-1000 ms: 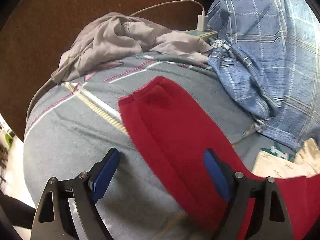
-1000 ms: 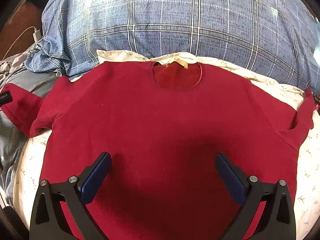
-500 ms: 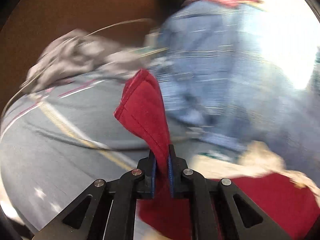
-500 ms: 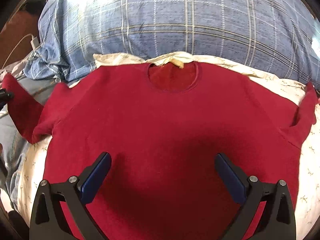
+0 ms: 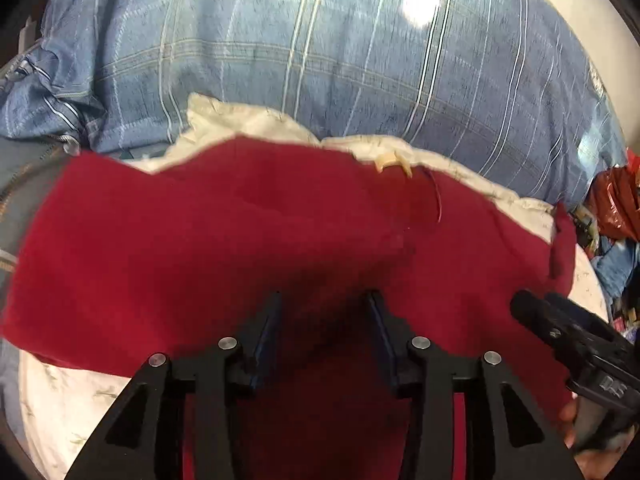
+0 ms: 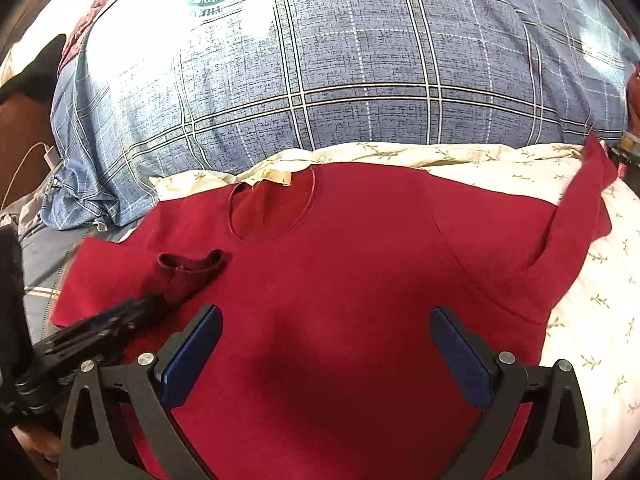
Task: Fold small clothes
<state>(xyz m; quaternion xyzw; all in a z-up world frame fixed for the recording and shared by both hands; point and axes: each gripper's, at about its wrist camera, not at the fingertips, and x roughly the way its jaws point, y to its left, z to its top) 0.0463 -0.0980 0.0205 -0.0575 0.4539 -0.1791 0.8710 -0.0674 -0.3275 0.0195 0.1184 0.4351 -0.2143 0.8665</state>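
A red T-shirt (image 6: 360, 280) lies face up on the bed, its neck hole and tan label (image 6: 274, 178) towards the pillow. Its left sleeve (image 6: 188, 268) is folded inward onto the chest. My left gripper (image 5: 324, 308) points down at that sleeve; its jaws are opening, with red cloth loose in the gap between the blue pads. The right wrist view shows the left gripper (image 6: 144, 306) at the sleeve's lower end. My right gripper (image 6: 326, 320) hovers open over the shirt's middle, holding nothing. The right sleeve (image 6: 588, 208) lies spread out.
A blue plaid pillow (image 6: 320, 80) rises behind the shirt. A cream floral sheet (image 6: 592, 320) lies under it. To the left are a grey blanket (image 6: 44, 256) and a white charger with its cable (image 6: 46, 154). Red bags and clutter (image 5: 616, 204) sit far right.
My left gripper shut on the left sleeve, swung it to the right over the shirt's chest, and now its jaws have parted. My right gripper rose a little over the shirt.
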